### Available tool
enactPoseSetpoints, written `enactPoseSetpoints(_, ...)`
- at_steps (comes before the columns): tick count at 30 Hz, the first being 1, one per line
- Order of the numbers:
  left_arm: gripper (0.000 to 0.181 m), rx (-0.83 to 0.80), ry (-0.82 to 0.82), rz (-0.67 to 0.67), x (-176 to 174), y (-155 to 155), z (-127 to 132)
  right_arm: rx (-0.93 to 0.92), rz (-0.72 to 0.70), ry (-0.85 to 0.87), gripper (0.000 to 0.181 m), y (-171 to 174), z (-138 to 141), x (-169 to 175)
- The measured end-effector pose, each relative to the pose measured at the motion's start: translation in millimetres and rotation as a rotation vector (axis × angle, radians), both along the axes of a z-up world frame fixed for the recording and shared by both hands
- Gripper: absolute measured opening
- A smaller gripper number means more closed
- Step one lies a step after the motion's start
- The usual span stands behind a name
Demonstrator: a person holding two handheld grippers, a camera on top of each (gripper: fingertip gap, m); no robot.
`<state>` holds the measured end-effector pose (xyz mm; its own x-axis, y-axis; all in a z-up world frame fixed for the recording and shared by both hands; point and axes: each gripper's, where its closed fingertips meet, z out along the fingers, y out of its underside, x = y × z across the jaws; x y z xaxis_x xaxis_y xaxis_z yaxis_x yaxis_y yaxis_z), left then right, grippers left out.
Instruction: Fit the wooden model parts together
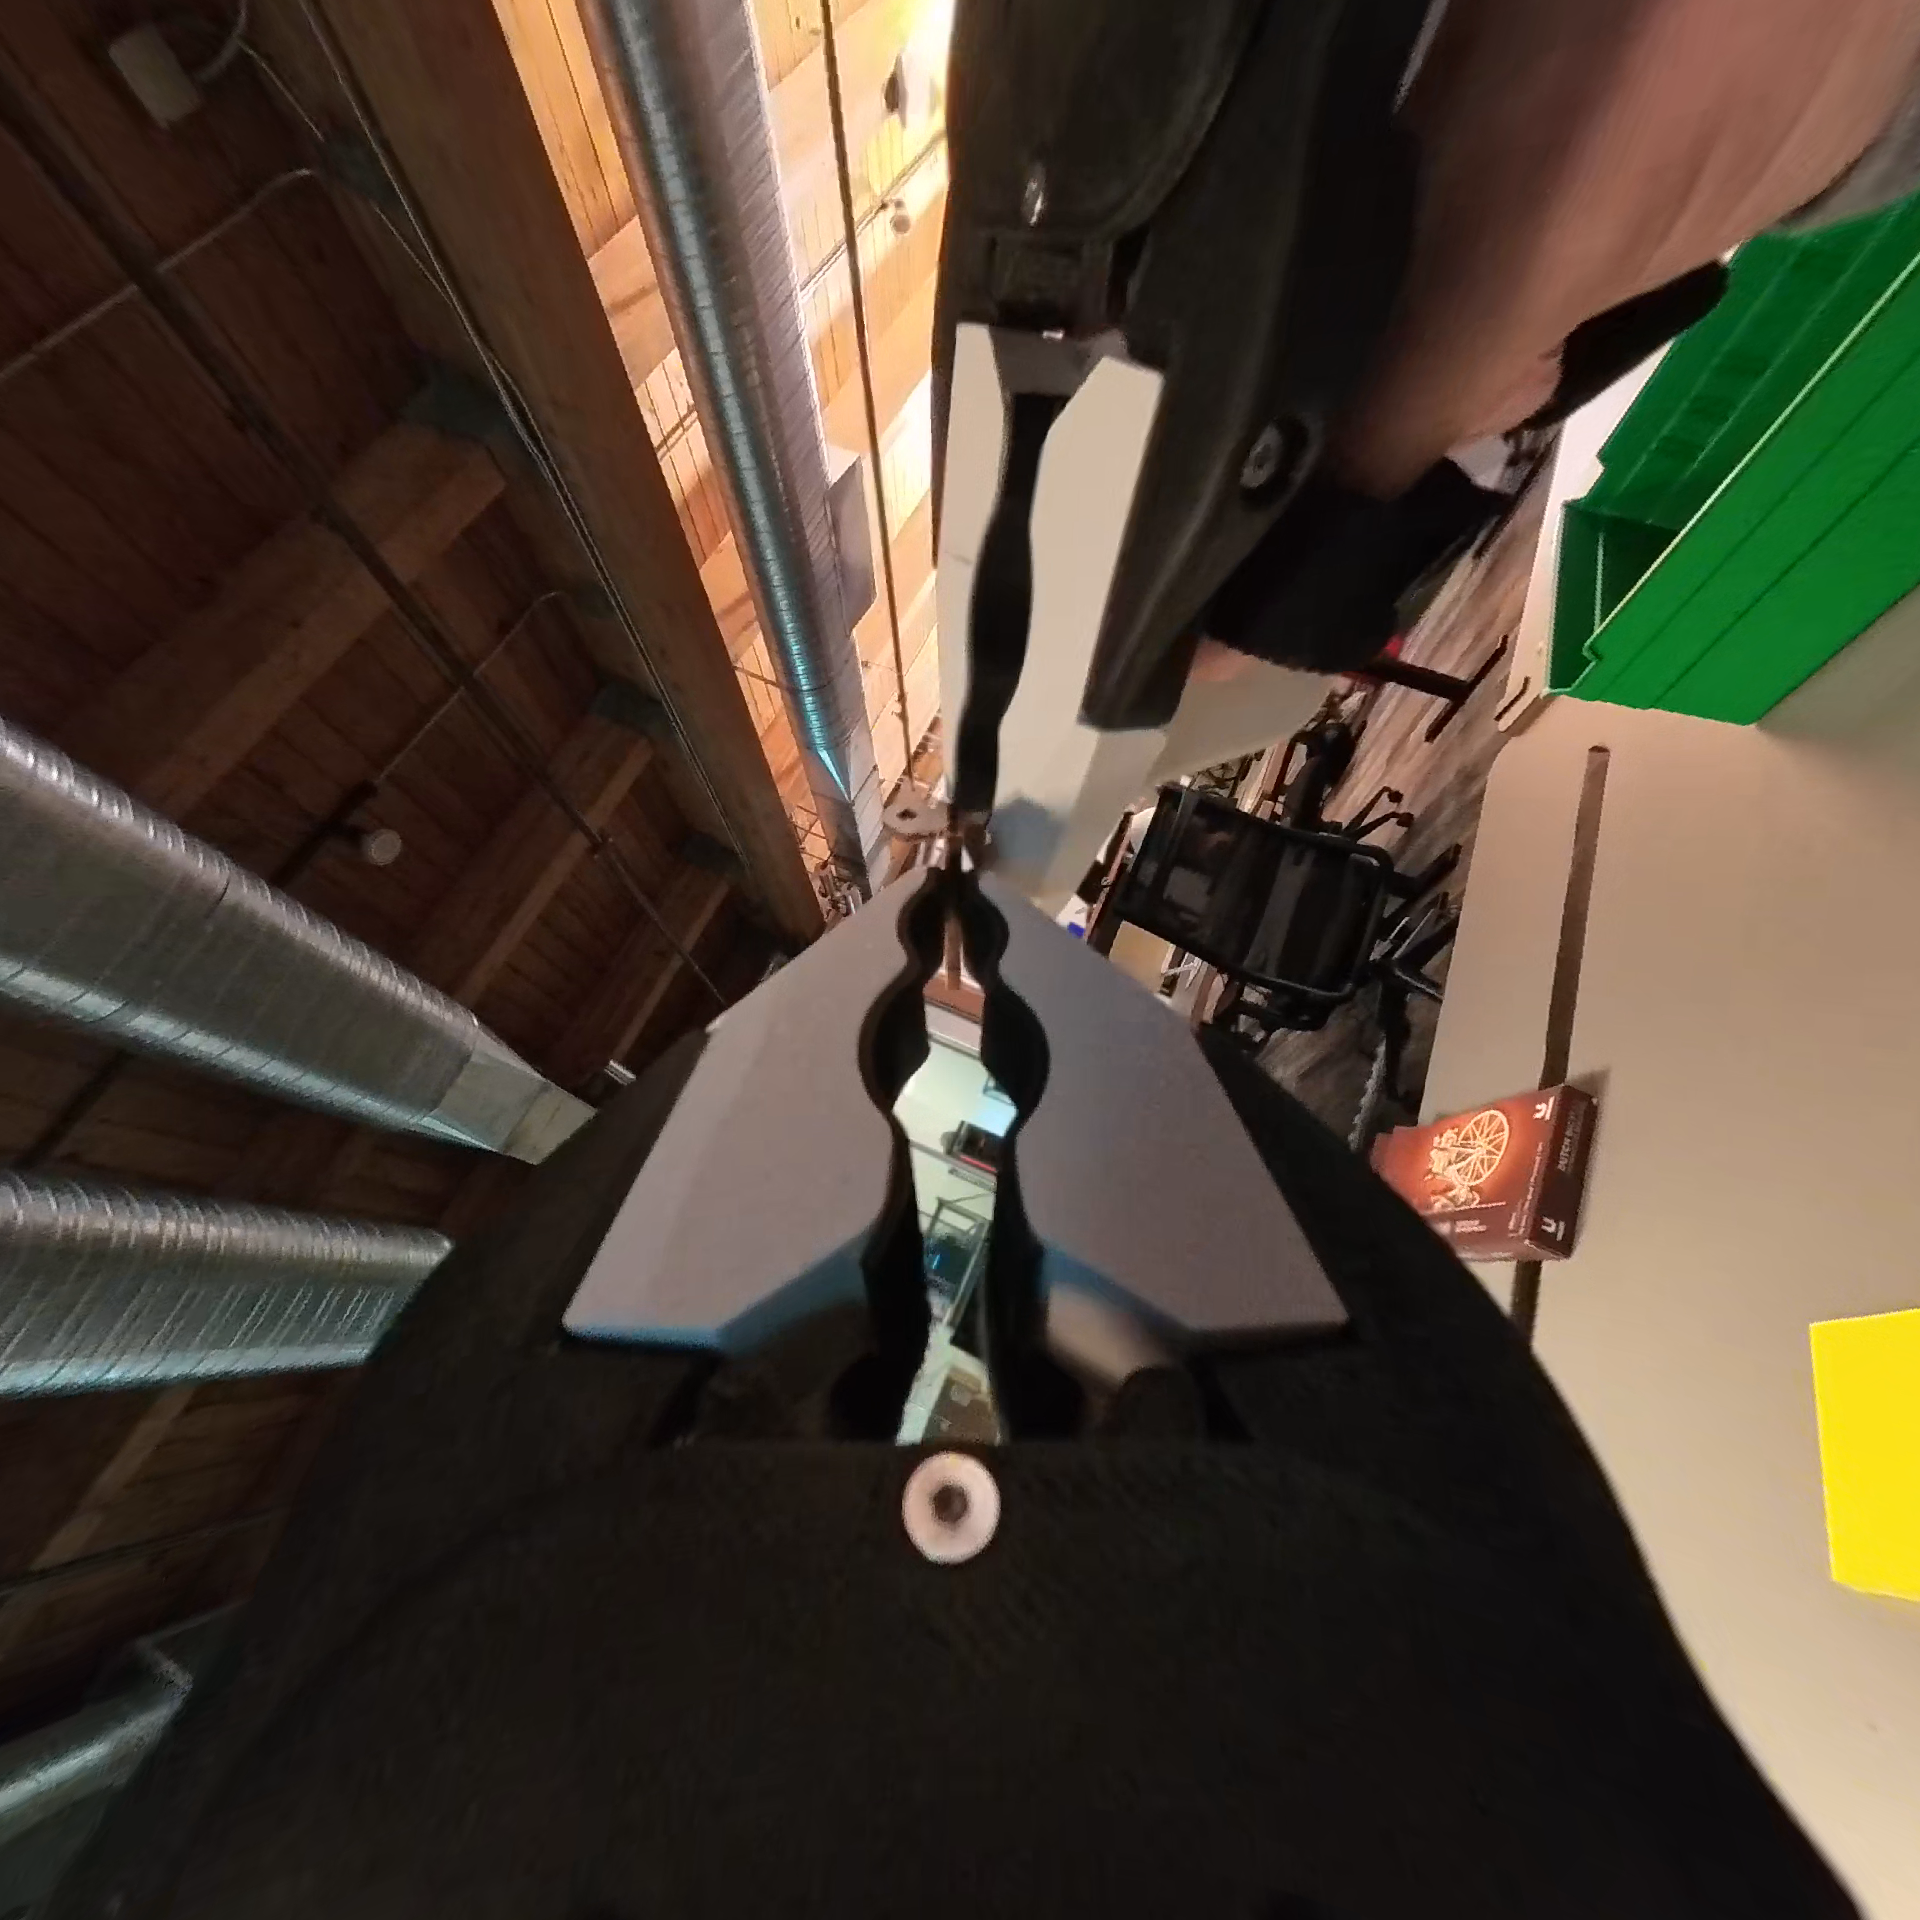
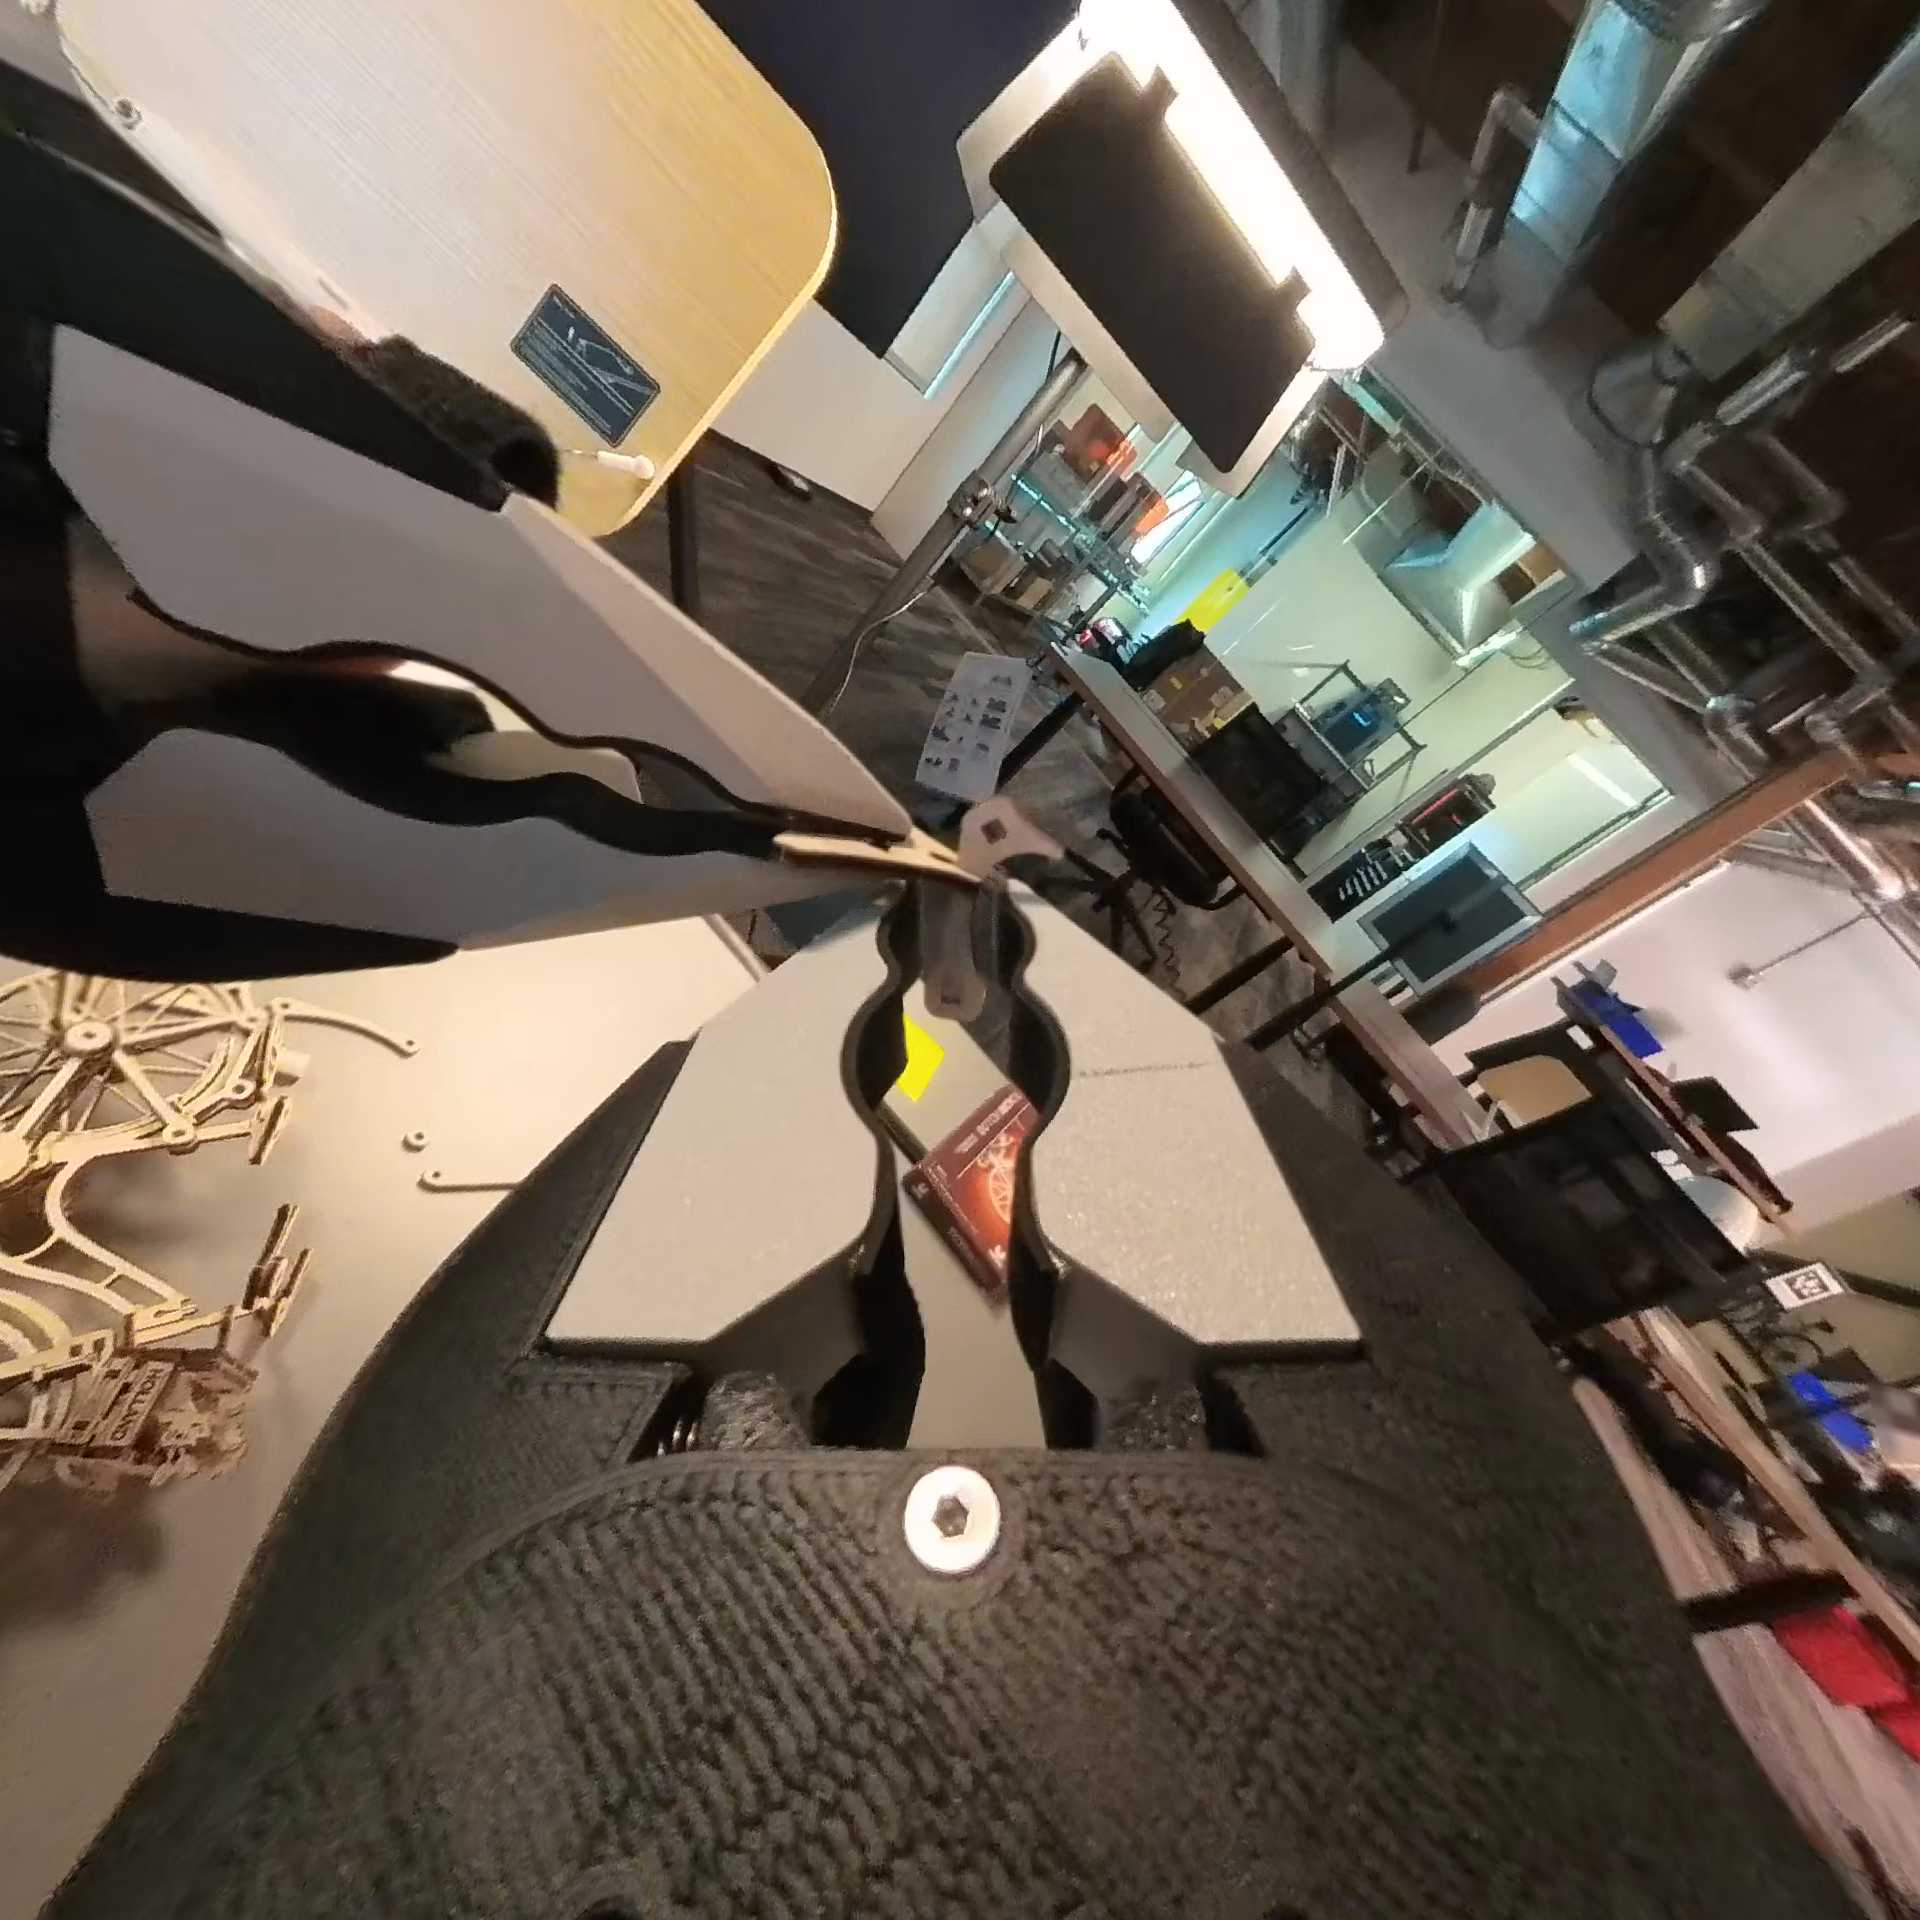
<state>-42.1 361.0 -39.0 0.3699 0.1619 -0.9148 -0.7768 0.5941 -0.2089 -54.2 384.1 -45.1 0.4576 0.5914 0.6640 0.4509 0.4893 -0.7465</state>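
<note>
The left gripper (image 1: 954,902) fills the lower centre, its jaws nearly closed on a thin wooden piece (image 1: 956,940) at the tips. The right gripper (image 1: 971,821) reaches in from twelve o'clock, tips meeting there beside a small pale part (image 1: 914,812). At three o'clock lie a brown box (image 1: 1496,1179) and green bin (image 1: 1756,488).

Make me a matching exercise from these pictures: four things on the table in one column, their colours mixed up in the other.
Things:
1. bin
2. box
3. flat sheet
4. wheel model

Colours:
A. yellow
B. pale wood
C. green
D. dark reddish brown

Pairs: 1-C, 2-D, 3-A, 4-B
</note>
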Motion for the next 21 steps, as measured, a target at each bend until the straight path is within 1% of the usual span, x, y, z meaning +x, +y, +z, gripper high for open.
enactPoseSetpoints(1, 0.001, -0.003, 0.003, 0.000, 0.5, 0.3, -0.5, -0.009, -0.002, 0.000, 0.005, 0.5, -0.9, -0.1)
enactPoseSetpoints(4, 0.001, 0.001, 0.005, 0.003, 1.0, 0.3, -0.7, -0.031, -0.007, 0.011, 0.005, 1.0, -1.2, 0.0)
enactPoseSetpoints(8, 0.001, -0.002, 0.026, -0.003, 2.0, -0.1, -2.8, -0.010, 0.000, -0.025, 0.004, 0.8, -4.2, 0.4)
enactPoseSetpoints(13, 0.001, -0.006, 0.022, -0.013, 4.6, -2.9, -1.7, 0.102, -0.002, -0.076, 0.003, -1.4, -1.9, 3.2)
enactPoseSetpoints(16, 0.001, -0.016, 0.035, 0.009, 6.4, -2.4, -2.8, 0.173, -0.026, -0.113, 0.003, 0.1, -1.8, 5.6)
enactPoseSetpoints(21, 0.001, -0.040, 0.032, -0.008, 8.6, -3.0, -3.9, 0.271, -0.068, -0.171, 0.004, 0.7, -1.5, 8.8)
